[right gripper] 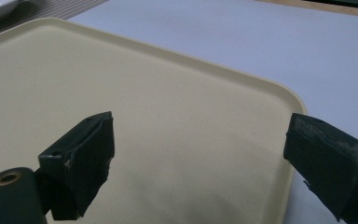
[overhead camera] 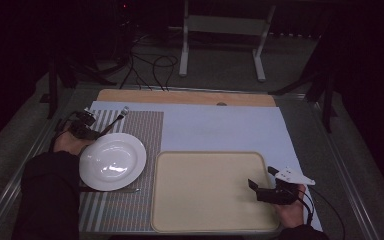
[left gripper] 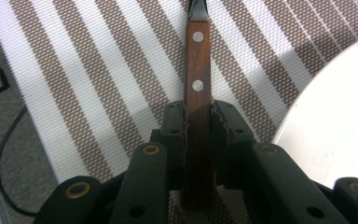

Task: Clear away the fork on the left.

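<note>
Overhead, from the high view, a white plate [overhead camera: 112, 161] is seen lying on a striped placemat [overhead camera: 145, 130] at the left of the counter [overhead camera: 220, 120], with a cream tray [overhead camera: 212, 192] just beside it to the right. The left gripper [overhead camera: 87, 125] is held at the plate's far left edge, with a piece of cutlery [overhead camera: 117, 119] reaching out from it over the mat. The right gripper [overhead camera: 260, 187] is held over the tray's right edge. A pale blue sheet is spread over the counter; the room beyond is dark, with cables on the floor.

Along the left gripper view, a wooden handle [left gripper: 197, 84] with two metal rivets is seen clamped between the jaws, above the brown-and-white stripes, the plate's rim [left gripper: 335, 121] near at right.

Along the right gripper view, the jaws are spread wide apart, nothing between them, over the tray's corner [right gripper: 279, 93].
</note>
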`<state>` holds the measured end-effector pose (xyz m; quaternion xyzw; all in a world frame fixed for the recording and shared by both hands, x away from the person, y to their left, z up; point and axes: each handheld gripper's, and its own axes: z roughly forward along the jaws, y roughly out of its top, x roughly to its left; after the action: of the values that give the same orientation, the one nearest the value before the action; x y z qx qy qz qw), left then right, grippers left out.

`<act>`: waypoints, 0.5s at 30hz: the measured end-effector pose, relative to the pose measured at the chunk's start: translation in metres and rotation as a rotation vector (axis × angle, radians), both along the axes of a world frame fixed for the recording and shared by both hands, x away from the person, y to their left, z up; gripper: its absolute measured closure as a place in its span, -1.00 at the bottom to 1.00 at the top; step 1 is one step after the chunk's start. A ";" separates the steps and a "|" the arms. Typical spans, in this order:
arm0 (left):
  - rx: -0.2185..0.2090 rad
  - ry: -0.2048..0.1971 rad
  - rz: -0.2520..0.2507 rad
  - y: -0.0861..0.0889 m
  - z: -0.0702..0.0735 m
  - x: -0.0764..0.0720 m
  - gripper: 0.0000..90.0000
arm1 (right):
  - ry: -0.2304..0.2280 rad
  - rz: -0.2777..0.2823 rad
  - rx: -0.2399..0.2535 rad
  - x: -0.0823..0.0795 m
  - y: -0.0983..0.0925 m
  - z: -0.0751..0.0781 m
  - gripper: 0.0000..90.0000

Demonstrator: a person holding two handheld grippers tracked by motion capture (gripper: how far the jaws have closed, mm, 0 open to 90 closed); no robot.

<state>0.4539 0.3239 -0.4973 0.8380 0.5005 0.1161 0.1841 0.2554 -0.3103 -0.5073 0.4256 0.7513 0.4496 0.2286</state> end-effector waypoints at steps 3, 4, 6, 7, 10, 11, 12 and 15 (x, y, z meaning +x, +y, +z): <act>0.021 -0.033 0.032 0.003 0.004 -0.003 0.69 | 0.000 0.000 0.000 0.000 0.000 0.000 -0.81; 0.021 -0.033 0.032 0.003 0.004 -0.003 0.69 | 0.000 0.000 0.000 0.000 0.000 0.000 -0.81; 0.014 -0.070 0.061 0.007 0.012 -0.007 0.69 | 0.001 0.001 0.003 0.000 0.000 0.000 -0.81; 0.011 -0.078 0.065 0.006 0.015 -0.008 0.69 | 0.001 0.002 0.003 0.000 0.001 0.000 -0.81; 0.007 -0.111 0.072 0.006 0.024 -0.012 0.69 | 0.003 0.006 0.005 0.001 0.001 0.000 -0.81; 0.003 -0.121 0.075 0.006 0.027 -0.013 0.69 | 0.001 0.007 0.005 0.001 0.001 0.000 -0.81; -0.005 -0.131 0.080 0.006 0.030 -0.014 0.69 | 0.001 0.007 0.005 0.001 0.001 0.000 -0.81; -0.051 -0.158 0.096 0.006 0.038 -0.017 0.69 | 0.002 0.008 0.008 0.000 0.001 0.000 -0.81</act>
<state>0.4369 0.3302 -0.4596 0.7964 0.5266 0.1777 0.2385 0.2559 -0.3090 -0.5068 0.4238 0.7516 0.4529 0.2244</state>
